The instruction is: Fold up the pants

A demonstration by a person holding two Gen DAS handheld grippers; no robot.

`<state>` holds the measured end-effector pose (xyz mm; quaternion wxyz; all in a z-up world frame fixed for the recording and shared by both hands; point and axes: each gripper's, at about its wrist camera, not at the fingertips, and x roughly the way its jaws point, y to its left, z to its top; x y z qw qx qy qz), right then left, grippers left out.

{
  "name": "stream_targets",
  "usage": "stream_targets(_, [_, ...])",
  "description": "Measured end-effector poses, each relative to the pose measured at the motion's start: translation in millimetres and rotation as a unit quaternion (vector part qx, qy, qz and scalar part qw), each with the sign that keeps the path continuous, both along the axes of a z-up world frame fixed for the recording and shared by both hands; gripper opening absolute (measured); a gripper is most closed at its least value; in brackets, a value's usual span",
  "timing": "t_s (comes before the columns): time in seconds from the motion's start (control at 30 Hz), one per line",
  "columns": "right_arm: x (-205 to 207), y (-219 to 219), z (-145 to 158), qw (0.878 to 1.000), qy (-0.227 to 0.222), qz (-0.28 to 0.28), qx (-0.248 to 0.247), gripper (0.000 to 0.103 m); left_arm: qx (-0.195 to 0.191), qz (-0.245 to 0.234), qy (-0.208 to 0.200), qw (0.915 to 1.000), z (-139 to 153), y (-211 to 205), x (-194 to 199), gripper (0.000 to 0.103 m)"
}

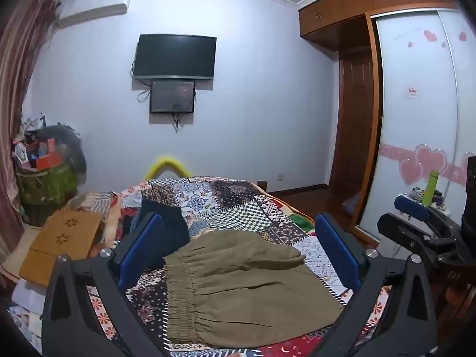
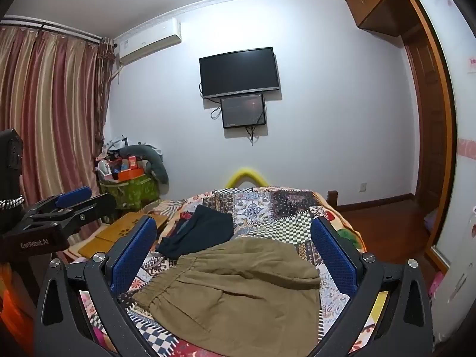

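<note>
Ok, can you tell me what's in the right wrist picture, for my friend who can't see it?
Olive-brown pants lie on a patchwork bedspread, between the wide-open blue fingers of the right claw, which holds nothing. A dark garment lies just behind the pants, and a TV hangs on the far wall.

Black-framed tongs [image 1: 238,247] with blue dimpled pads [image 2: 135,255], silver screws, white "GenRobot.AI" lettering.
</note>
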<state>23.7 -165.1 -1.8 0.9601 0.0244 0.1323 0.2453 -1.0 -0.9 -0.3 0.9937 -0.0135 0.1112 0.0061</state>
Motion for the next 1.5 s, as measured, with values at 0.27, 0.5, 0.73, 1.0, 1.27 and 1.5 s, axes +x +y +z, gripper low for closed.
stream_targets(0.27, [-0.4, 0.9, -1.1, 1.000, 0.005, -0.002, 0.000, 0.103, -0.012, 0.003, 0.016, 0.9998, -3.0, -7.1, 4.9, 0.103])
stream_targets(0.5, [-2.6, 4.4, -4.2, 1.000, 0.009, -0.003, 0.000, 0.103, -0.008, 0.000, 0.018, 0.9998, -0.4, -1.1, 9.8, 0.103])
stream_targets(0.73, [-0.4, 4.9, -6.6, 1.000, 0.015, -0.006, 0.004, 0.103, -0.007, 0.001, 0.016, 0.9998, -2.3, 0.1, 9.5, 0.103])
stream_targets(1.0, [0.7, 3.2, -7.7, 1.000, 0.016, -0.007, 0.005, 0.103, -0.007, 0.002, 0.016, 0.9998, -3.6, 1.3, 9.9, 0.103])
stream_targets(1.27, [1.1, 2.9, -7.8, 1.000, 0.022, -0.011, 0.004, 0.103, -0.007, 0.002, 0.017, 0.9998, -3.8, 1.6, 10.0, 0.103])
stream_targets(1.5, [2.0, 1.1, -7.6, 1.000, 0.023, -0.013, 0.003, 0.103, -0.007, 0.002, 0.018, 0.9998, -7.4, 2.1, 11.7, 0.103])
